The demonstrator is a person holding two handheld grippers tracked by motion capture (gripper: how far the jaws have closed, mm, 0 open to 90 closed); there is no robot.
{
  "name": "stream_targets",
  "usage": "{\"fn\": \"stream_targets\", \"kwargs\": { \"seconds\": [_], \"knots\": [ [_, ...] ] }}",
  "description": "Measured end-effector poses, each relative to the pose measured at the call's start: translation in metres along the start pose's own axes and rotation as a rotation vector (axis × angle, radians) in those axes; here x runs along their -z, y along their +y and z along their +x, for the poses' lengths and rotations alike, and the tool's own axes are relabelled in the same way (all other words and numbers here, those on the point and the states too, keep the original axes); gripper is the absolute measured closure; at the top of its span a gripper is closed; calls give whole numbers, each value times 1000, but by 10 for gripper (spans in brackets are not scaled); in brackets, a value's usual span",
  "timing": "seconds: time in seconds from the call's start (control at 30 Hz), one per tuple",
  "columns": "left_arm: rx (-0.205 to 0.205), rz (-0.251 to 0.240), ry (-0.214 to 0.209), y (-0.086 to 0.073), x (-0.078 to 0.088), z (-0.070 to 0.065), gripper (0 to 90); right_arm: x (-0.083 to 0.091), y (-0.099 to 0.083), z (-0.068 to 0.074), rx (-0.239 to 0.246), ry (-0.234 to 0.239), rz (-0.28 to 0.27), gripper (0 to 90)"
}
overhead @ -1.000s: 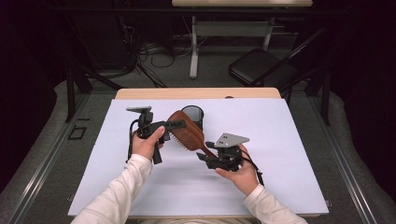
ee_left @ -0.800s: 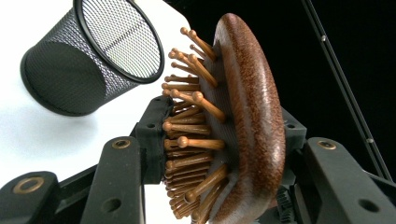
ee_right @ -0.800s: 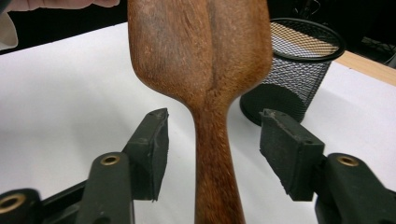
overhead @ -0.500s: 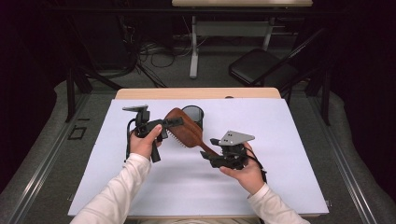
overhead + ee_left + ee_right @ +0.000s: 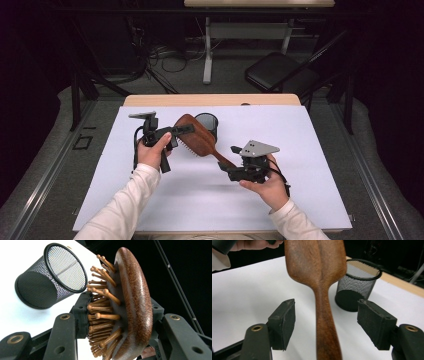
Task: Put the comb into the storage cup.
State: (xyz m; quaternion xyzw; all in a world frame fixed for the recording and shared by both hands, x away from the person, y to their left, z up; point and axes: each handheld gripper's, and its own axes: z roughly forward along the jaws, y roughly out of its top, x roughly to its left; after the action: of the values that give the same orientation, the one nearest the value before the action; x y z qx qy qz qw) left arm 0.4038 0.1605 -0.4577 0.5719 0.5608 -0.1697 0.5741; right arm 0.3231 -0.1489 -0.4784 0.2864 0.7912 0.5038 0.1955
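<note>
White-covered table point(image 5: 150, 200) in a dark room with a folding chair point(image 5: 280, 75) behind. Left tool point(image 5: 175, 134) clamped the wooden hairbrush point(image 5: 197, 136) head midair beside the mesh cup point(image 5: 206, 123); right tool point(image 5: 229, 169) had just been opening, handle loose between its pads.

Mesh cup point(image 5: 207, 124) just behind hairbrush point(image 5: 197, 139); near table point(image 5: 165, 200) open.

No lettering, label, brand mark or number can be read in any of the views. The wooden hairbrush point(image 5: 196, 136) bears bare grain, and the black mesh cup point(image 5: 207, 123) just behind the hairbrush carries no print either.
</note>
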Motion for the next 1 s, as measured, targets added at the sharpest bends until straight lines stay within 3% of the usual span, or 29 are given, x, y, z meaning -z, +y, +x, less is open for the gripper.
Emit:
{"fn": "stream_targets", "kwargs": {
  "seconds": [0.13,0.33,1.0],
  "knots": [
    [-19,-7,1,2,1,-2,512,5,0,-3,-18,-13,-15,301],
    [-43,-9,2,4,1,-8,512,9,-3,-5,-48,-11,9,282],
    [-179,-40,-4,7,-13,-28,512,28,-10,-15,-115,-59,28,187]
  ]
}}
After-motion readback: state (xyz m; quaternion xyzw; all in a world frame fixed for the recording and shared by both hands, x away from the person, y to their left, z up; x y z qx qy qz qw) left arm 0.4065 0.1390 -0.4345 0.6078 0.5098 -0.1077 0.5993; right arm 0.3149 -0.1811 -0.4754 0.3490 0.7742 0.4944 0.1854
